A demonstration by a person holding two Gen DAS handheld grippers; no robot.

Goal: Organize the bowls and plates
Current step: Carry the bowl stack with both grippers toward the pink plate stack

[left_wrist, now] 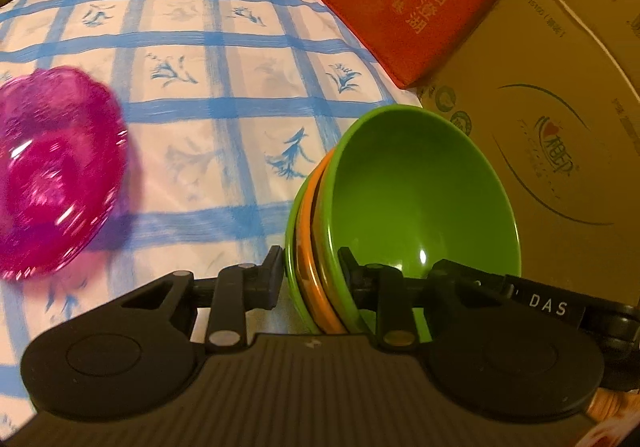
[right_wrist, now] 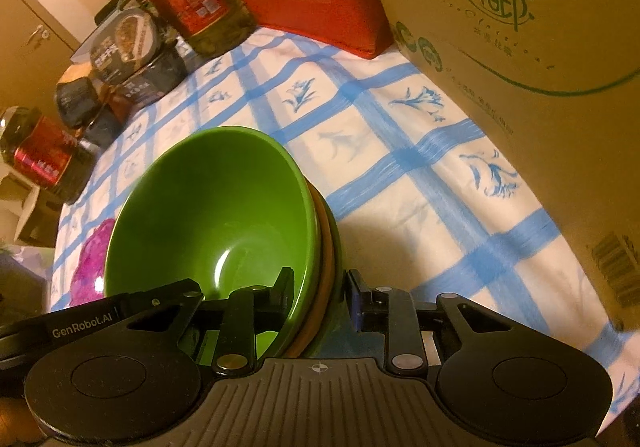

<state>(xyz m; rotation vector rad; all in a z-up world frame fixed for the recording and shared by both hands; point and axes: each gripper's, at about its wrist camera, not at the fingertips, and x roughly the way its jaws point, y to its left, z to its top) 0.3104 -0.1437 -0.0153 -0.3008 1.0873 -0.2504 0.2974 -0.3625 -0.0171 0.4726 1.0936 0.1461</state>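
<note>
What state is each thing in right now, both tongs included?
Stack of bowls: nested, green one on top, empty, gripped at the rim from both sides.
Left tongs: shut on the stack's rim.
Right tongs: shut on the opposite rim.
Pink bowl: alone on the tablecloth, ungripped, blurred.

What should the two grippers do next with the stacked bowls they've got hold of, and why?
Probably carry the bowl stack over toward the pink glass dish and set it down beside it. The left gripper and the right gripper each have their jaws clamped on the nested rims from opposite sides, and the checked tablecloth between looks free.
</note>
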